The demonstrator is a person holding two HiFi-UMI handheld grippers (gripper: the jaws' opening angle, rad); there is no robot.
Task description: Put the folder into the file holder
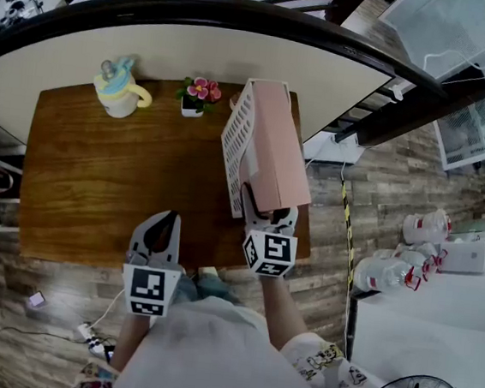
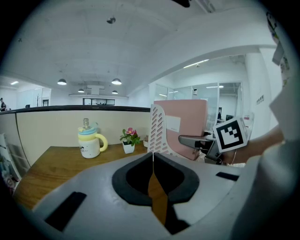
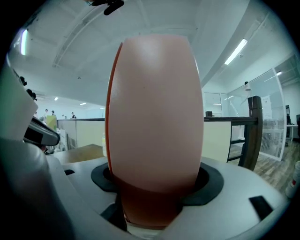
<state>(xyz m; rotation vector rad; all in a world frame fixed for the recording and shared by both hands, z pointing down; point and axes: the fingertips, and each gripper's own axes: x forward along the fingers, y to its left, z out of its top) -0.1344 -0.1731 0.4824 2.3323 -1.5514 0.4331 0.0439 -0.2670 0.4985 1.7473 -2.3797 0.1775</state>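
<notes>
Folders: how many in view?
1. The pink folder stands in the white file holder at the desk's right side, its near end between the right gripper's jaws. No others visible.

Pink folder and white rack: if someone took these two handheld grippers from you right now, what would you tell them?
Left gripper: shut, empty, above the table's near edge.
Right gripper: jaws wide around the pink folder's near end, apparently not squeezing.
Folder stands inside the white file holder on the table's right side.
Done: folder is in.
Left: probably just draw the right gripper back without tipping the holder.
</notes>
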